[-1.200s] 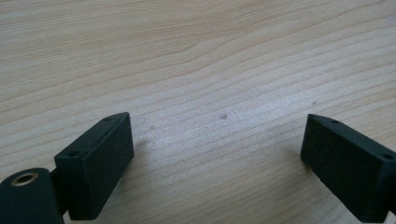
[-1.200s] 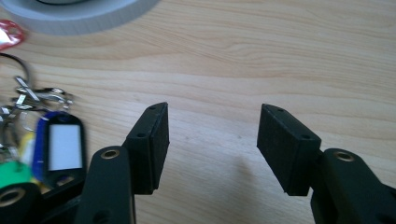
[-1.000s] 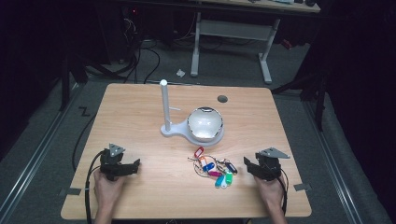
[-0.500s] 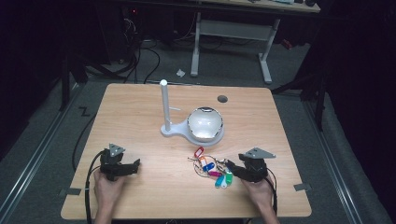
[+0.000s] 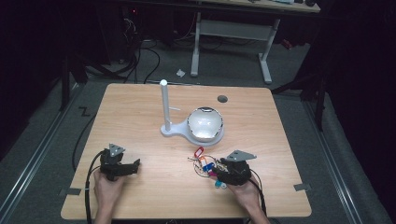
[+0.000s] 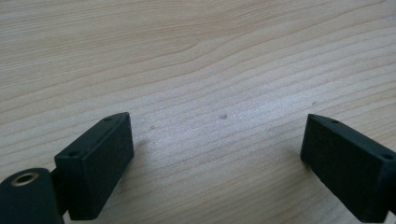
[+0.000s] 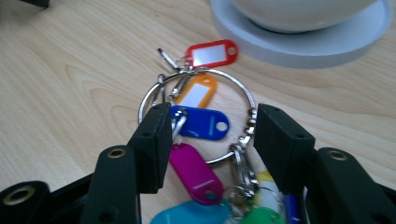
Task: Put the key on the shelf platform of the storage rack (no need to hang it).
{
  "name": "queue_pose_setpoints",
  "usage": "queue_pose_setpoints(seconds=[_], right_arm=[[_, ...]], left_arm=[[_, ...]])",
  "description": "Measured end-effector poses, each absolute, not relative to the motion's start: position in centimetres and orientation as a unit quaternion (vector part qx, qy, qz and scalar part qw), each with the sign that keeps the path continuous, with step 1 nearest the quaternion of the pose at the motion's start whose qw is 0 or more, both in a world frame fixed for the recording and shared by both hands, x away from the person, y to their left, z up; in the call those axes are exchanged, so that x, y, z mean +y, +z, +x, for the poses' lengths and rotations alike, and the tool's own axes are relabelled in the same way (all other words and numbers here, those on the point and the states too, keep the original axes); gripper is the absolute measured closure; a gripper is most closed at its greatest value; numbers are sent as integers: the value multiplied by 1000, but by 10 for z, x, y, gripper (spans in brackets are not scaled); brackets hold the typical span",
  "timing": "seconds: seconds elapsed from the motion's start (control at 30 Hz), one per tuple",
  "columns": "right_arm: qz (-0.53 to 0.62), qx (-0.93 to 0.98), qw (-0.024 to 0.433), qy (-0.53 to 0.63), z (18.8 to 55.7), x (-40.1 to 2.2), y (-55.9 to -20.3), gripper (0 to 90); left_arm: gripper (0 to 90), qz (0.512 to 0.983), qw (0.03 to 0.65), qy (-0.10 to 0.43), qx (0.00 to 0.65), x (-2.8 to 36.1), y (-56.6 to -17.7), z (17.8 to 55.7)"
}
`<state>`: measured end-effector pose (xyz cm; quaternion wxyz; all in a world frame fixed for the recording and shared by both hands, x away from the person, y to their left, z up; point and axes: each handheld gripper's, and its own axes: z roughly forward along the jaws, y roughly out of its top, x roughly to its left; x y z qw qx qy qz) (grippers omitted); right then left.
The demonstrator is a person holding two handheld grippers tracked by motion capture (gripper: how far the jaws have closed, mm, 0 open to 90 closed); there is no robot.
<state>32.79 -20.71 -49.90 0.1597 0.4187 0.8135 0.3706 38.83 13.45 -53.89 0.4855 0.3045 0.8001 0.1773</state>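
A bunch of coloured key tags on a metal ring (image 7: 232, 81) lies on the wooden table (image 5: 140, 107), in front of the white stand. A red tag (image 7: 211, 52) lies farthest out, with orange, blue (image 7: 201, 123) and magenta (image 7: 194, 175) tags nearer. My right gripper (image 7: 208, 126) reaches over the bunch (image 5: 201, 163) from the right. Its jaws have just been closing, and the ring and tags lie between them. I see no pad pressing on them. My left gripper (image 5: 135, 168) rests at the front left, open, and its own view shows bare wood between its jaws (image 6: 215, 140).
A white stand (image 5: 175, 129) with an upright post (image 5: 164, 100) and a glossy white bowl (image 5: 204, 123) sits mid-table, just beyond the keys; its base rim (image 7: 299, 46) is close ahead of my right jaws. A cable hole (image 5: 222, 99) lies farther back.
My right gripper has moved left, from the table's right part to over the key bunch. The left gripper has stayed put.
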Motion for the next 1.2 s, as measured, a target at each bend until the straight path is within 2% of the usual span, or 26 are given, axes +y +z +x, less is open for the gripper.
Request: queue_pose_setpoints(seconds=[0.2,0.83,1.07,1.17,1.2], right_arm=[[411,825,139,361,330,-193,-509,489],[416,833,141,337,340,-181,-523,548],[400,843,163,319,340,-179,-522,651],[396,846,164,317,340,-179,-522,713],[395,846,161,319,341,-180,-522,771]], left_arm=[[97,305,486,178,800,135,-539,388],[97,305,485,178,800,135,-539,388],[97,303,485,177,801,134,-539,388],[97,303,484,176,802,134,-539,388],[98,302,484,176,802,134,-539,388]])
